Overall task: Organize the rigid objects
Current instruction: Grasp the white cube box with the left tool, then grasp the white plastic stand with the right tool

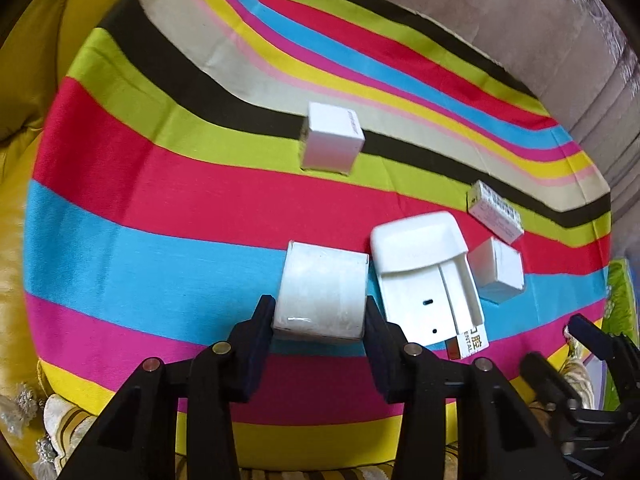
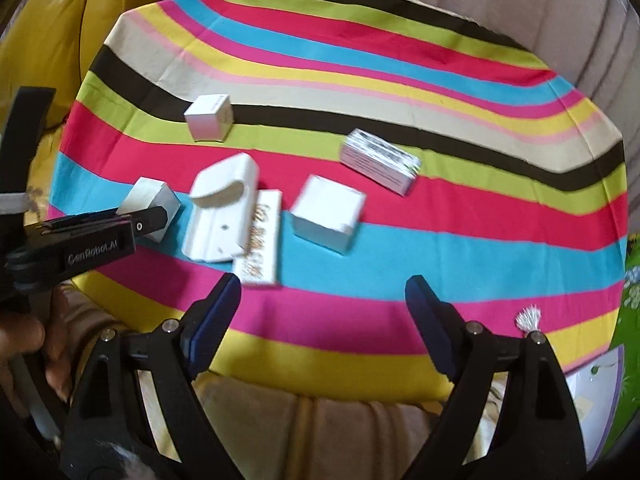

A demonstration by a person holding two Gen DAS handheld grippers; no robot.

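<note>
- I count five cardboard boxes on the striped cloth (image 1: 160,208), plus one glossy white moulded plastic holder (image 1: 420,272).
- My left gripper (image 1: 320,320) is clamped on the plain white cube-ish box (image 1: 324,292), over the blue stripe.
- My right gripper (image 2: 320,300) is spread wide, holding nothing.
- A flat printed carton (image 2: 260,236) is tucked partly under the holder.

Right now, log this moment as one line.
left hand-held gripper: shut on white box | right hand-held gripper: open, above striped cloth | holds nothing
</note>
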